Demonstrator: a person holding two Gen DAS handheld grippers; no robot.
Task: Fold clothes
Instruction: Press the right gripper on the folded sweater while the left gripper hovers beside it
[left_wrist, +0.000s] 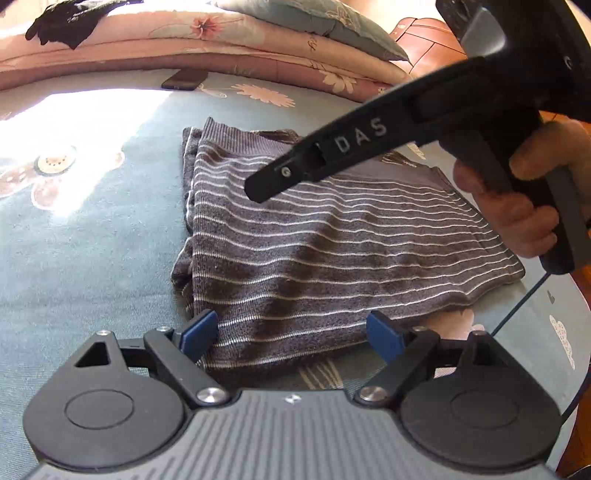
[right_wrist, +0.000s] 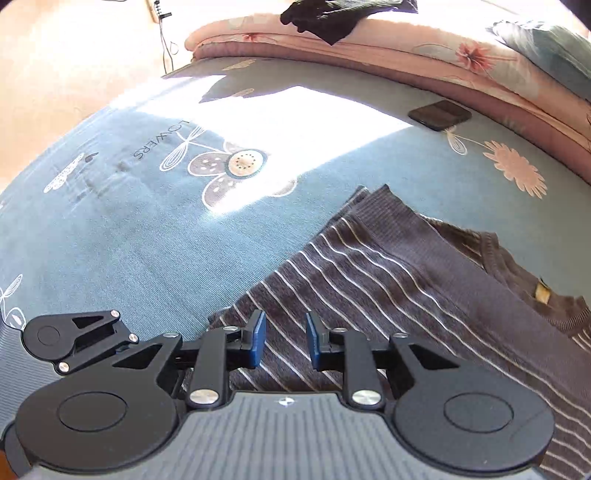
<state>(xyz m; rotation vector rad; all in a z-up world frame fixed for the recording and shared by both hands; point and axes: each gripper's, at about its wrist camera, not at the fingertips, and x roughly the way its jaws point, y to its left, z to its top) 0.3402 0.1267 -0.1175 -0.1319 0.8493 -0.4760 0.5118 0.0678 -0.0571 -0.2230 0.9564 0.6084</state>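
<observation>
Finishing a fold: striped sweater (left_wrist: 332, 240) lies folded; left gripper (left_wrist: 291, 332) gapes wide at its near edge, right gripper (right_wrist: 284, 341) hovers above it, narrowed, empty; next needs an edge pinched

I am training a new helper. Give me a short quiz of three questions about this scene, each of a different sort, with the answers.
1. True or false: the striped sweater lies on a bare wooden floor.
2. Which dark flat thing lies beside the pink quilt? A) a phone B) a shoe C) a plate
3. Fill in: the jaws of the left tool stand ____ (open or shut).

Key
1. False: it lies on the blue sheet.
2. A, the phone.
3. Open, with nothing pinched.
</observation>
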